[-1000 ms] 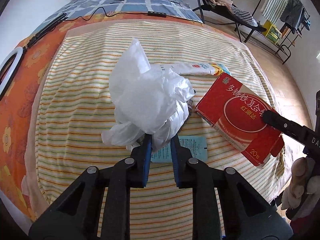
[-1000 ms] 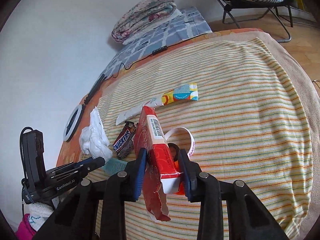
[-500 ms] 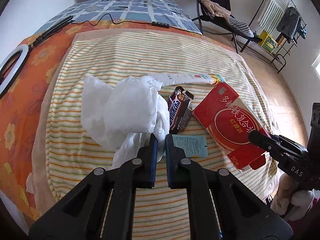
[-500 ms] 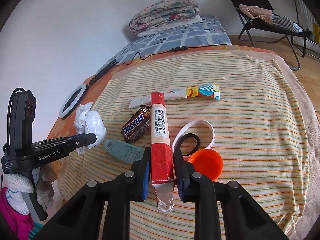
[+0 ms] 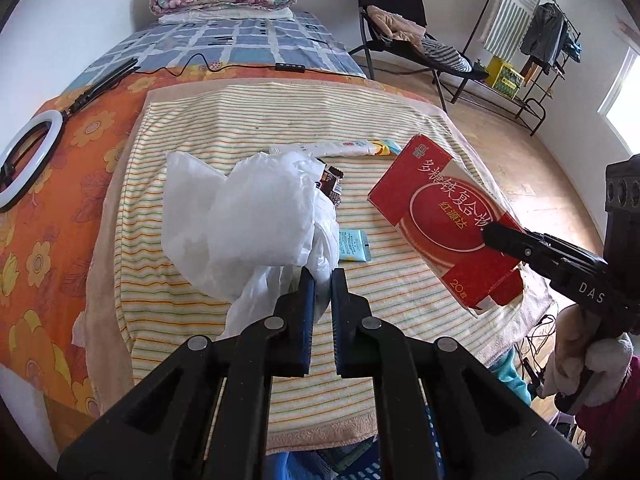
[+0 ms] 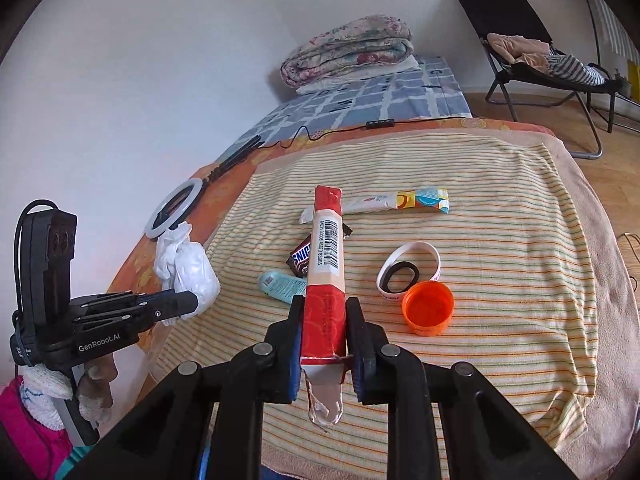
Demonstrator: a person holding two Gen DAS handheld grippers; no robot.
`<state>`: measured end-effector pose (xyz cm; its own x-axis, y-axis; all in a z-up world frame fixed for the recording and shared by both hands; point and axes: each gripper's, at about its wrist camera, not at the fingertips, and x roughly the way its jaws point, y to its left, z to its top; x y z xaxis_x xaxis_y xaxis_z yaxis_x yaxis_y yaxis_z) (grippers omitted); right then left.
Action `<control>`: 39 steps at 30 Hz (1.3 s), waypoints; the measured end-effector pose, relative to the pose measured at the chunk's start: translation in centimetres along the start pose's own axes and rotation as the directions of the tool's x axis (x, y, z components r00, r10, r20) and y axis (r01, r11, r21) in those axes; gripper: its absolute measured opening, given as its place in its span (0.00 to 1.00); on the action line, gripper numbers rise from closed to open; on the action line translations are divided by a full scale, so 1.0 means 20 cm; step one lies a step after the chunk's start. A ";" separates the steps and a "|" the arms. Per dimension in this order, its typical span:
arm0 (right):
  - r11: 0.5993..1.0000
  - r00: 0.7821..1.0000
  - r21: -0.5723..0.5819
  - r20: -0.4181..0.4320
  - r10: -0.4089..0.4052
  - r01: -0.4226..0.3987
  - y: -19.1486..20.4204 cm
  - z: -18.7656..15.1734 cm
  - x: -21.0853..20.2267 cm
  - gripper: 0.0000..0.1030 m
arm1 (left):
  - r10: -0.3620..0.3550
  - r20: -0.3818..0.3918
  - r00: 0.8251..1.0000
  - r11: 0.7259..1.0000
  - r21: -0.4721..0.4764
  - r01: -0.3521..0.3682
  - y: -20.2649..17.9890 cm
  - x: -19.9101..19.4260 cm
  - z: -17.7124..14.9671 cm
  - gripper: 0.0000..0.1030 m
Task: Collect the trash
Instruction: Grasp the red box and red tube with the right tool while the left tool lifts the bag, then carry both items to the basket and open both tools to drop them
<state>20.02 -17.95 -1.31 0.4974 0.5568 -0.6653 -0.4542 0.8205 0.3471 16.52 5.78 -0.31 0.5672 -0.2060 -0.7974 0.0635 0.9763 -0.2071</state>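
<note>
- Left gripper: jaws together, clamped on the gathered neck of a crumpled white plastic bag. The bag balloons up toward 11 o'clock from the tips, lifted clear of the striped yellow towel. Judgement: held by the neck so the mouth can be opened to take the trash.
- At 12 to 1 o'clock behind the bag, in the left wrist view: a dark brown chocolate-bar wrapper, partly hidden by the bag, and a small pale blue sachet, both flat on the towel.
- Farther back at 12 o'clock: a long white tube-shaped packet with a yellow-and-blue end, lying crosswise, untouched.
- Right gripper: jaws clamped on the narrow sides of a flat red cardboard medicine box, held edge-up with the barcode face on top and the torn flap hanging toward the camera. Off the towel. Judgement: the edge-on grip suits sliding it into the bag.
- At 2 o'clock from the right gripper: a white ring with a black ring inside it, touching an orange plastic cap, open side up.
- Judgement: early in the task; the box is not yet in the bag and five items remain on the towel.
</note>
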 end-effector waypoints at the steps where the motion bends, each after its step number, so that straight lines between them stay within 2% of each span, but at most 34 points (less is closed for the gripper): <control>1: 1.000 1.000 0.001 0.001 0.005 -0.005 0.01 -0.02 -0.03 0.18 | -0.007 -0.002 1.000 1.000 0.004 0.007 -0.02 -0.02 -0.03 0.06; 14: 0.998 0.998 0.023 -0.010 0.062 -0.062 0.07 -0.36 -0.37 0.18 | -0.075 -0.021 0.997 0.992 0.103 0.077 -0.30 -0.27 -0.44 0.06; 19: 0.997 0.998 0.038 -0.008 0.065 -0.065 0.08 -0.51 -0.47 0.18 | -0.110 -0.039 0.993 0.989 0.094 0.113 -0.37 -0.31 -0.62 0.06; 29: 0.995 0.994 0.054 -0.074 0.082 -0.078 0.11 -0.77 -0.54 0.18 | -0.133 -0.140 0.981 0.985 0.089 0.146 -0.44 -0.22 -0.95 0.06; 39: 0.993 0.983 0.088 -0.158 0.090 -0.077 0.11 -0.96 -0.47 0.18 | -0.120 -0.206 0.971 0.989 0.060 0.135 -0.40 -0.11 -1.09 0.06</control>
<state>0.18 -23.89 -6.89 0.3312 0.6008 -0.7276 -0.4238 0.7837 0.4542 -3.10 -3.03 -9.21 0.3738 -0.3315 -0.8662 0.1885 0.9416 -0.2790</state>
